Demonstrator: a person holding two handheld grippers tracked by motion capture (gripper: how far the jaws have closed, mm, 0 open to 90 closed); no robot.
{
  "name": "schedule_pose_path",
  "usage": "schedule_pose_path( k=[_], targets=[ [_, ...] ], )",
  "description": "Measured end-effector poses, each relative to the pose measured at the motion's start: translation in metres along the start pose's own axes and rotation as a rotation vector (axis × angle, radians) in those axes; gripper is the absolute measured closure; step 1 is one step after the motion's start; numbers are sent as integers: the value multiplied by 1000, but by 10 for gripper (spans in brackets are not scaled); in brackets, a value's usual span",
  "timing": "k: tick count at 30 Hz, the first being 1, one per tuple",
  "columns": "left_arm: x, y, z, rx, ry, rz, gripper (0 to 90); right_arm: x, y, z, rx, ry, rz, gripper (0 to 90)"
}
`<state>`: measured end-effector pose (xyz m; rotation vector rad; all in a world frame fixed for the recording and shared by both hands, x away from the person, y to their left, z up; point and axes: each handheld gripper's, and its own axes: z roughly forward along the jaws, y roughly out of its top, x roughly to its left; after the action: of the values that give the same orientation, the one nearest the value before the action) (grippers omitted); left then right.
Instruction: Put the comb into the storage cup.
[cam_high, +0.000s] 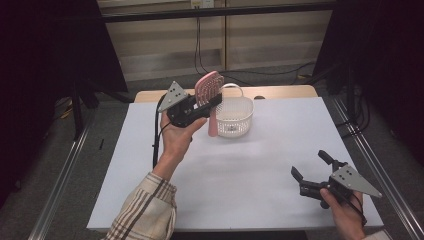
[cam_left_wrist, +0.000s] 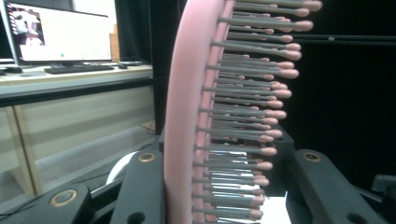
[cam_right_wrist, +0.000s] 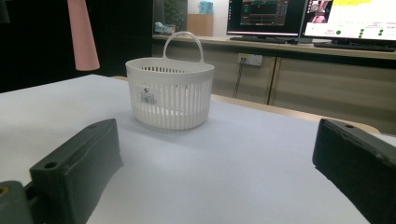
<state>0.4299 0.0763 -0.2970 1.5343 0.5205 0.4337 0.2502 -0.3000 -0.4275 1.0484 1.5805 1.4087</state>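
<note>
A pink hairbrush (cam_high: 208, 95) is lifted off the table, just left of a white slatted basket (cam_high: 233, 116), with my left gripper (cam_high: 212, 102) shut on its head. In the left gripper view the brush's pink back and grey bristles (cam_left_wrist: 219, 116) stand upright between the two black jaws. Its handle (cam_right_wrist: 81, 35) hangs down at the top left of the right gripper view, left of the basket (cam_right_wrist: 169, 91). My right gripper (cam_high: 311, 164) rests low near the table's front right corner, open, nothing between its jaws.
The white table (cam_high: 235, 170) is bare between the basket and the right gripper. A wooden edge (cam_high: 280, 92) runs behind it. Dark metal frame rails (cam_high: 60, 175) flank both sides. Monitors (cam_right_wrist: 345, 18) stand on a desk beyond.
</note>
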Motion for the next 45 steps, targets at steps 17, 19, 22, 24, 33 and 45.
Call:
schedule_pose_path(
  k=[17,19,22,24,33,45],
  targets=[
    [13,13,15,-39,44,-22,616,0,0,0,4,2,5,11],
    [14,15,18,-37,48,-17,616,0,0,0,5,2,6,11],
    [15,19,22,-34,50,-12,616,0,-1,0,5,5,8,10],
    [15,22,26,-33,54,-2,616,1,-1,0,6,10,9,11],
    [20,31,42,-46,67,23,616,2,0,0,-1,14,9,9],
    [19,30,64,-55,69,33,616,2,-1,-1,2,17,13,5]
  ],
)
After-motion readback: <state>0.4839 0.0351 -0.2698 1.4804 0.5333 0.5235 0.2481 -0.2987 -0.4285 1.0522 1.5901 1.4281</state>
